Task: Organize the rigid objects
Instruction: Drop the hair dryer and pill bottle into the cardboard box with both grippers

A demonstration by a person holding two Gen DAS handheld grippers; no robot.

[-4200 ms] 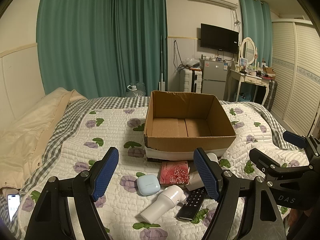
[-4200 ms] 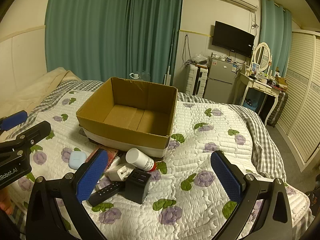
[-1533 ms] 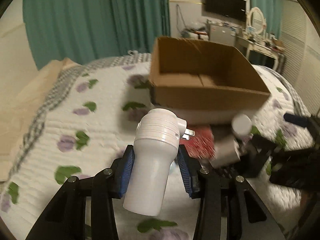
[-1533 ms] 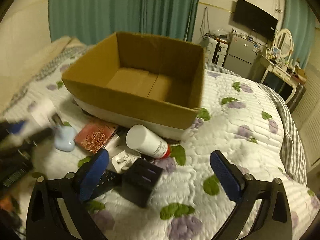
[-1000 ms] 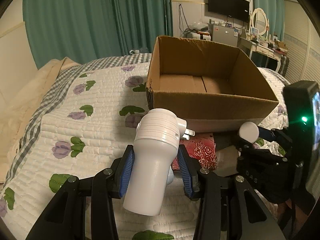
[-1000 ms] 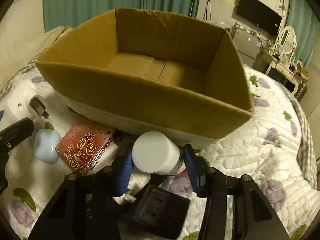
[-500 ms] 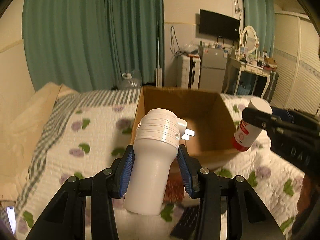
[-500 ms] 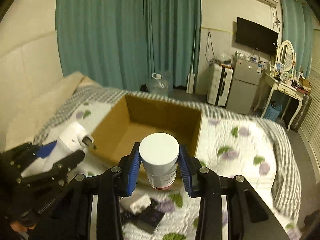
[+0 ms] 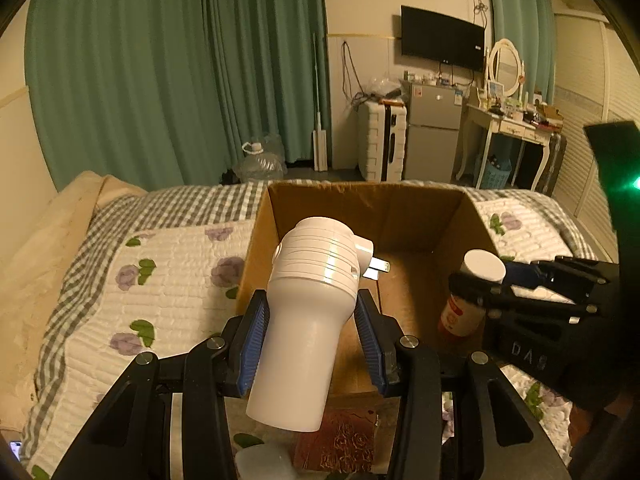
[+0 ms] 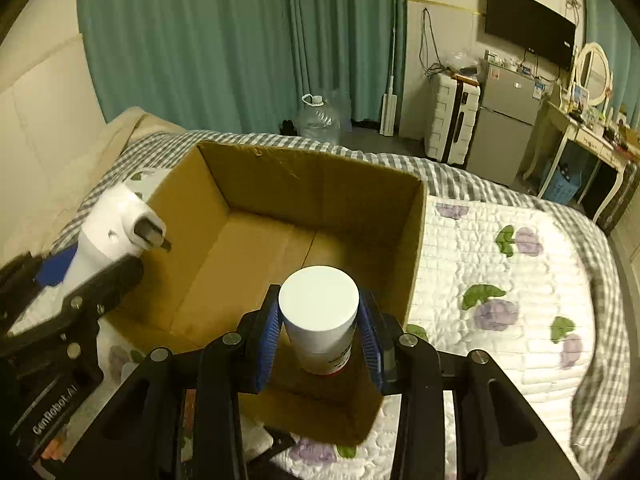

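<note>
My left gripper is shut on a white plug-in device with metal prongs, held above the near left rim of an open cardboard box on the bed. My right gripper is shut on a white bottle with a red label, held upright over the near right part of the box. The bottle also shows in the left wrist view, and the white device in the right wrist view. The box floor looks bare.
The box sits on a quilted floral bedspread. A red patterned case and a pale blue case lie on the bed in front of the box. Green curtains, a fridge and a dresser stand behind the bed.
Both grippers have moved forward and down over the box with their objects. The bottle now hangs inside the box opening; the white device is over the near rim.
</note>
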